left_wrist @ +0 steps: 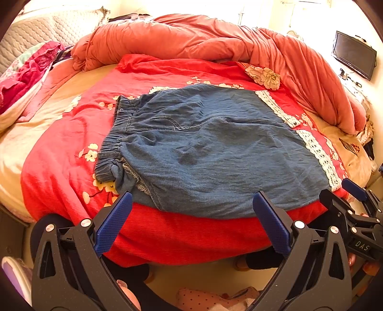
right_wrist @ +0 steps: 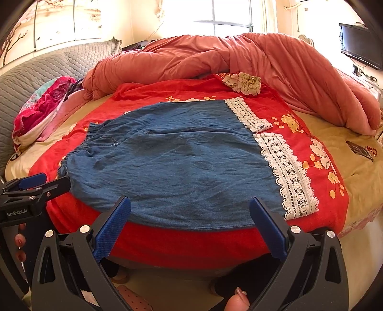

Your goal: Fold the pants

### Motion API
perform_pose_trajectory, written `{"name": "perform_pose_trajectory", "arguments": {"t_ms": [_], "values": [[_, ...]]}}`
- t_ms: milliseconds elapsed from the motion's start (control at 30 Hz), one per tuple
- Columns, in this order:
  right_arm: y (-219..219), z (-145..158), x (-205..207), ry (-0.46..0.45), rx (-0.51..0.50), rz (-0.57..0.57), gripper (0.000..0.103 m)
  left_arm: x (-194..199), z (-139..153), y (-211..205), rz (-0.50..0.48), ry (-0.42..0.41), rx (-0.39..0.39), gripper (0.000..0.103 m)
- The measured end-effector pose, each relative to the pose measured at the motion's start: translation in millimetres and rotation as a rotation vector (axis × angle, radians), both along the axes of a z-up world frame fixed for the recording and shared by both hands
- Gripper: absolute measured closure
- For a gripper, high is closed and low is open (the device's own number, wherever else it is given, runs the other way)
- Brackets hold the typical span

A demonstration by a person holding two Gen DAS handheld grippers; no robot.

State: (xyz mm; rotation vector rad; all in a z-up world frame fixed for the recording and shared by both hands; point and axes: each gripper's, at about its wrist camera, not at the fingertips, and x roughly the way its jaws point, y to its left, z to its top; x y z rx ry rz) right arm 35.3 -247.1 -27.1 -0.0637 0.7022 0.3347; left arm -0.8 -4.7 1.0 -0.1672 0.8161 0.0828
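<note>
A bed (left_wrist: 14, 143) fills both views, covered by a red floral blanket (left_wrist: 167, 71) with a salmon duvet (left_wrist: 191, 36) heaped along the upper frame. The denim pants (left_wrist: 215, 148) lie flat at centre on the blanket, elastic waistband toward the left, white lace hems toward the right. The left gripper (left_wrist: 192, 222) and right gripper (right_wrist: 190, 224) hover at the lower edge, fingers spread wide, holding nothing. Only the right wrist view shows a bright window (right_wrist: 227, 16); both catch a wall screen (left_wrist: 354, 55) at upper right.

Both claws (left_wrist: 192, 223) (right_wrist: 190, 227) wide apart, empty
</note>
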Motion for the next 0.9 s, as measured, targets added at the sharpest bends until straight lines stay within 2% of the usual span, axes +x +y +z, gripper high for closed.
{"name": "perform_pose_trajectory", "arguments": {"t_ms": [900], "values": [[3.8,-0.7,1.4,0.002,-0.013,0.014,0.004,1.3,0.6,5.4,0.006,0.000,-0.003,0.008]]}}
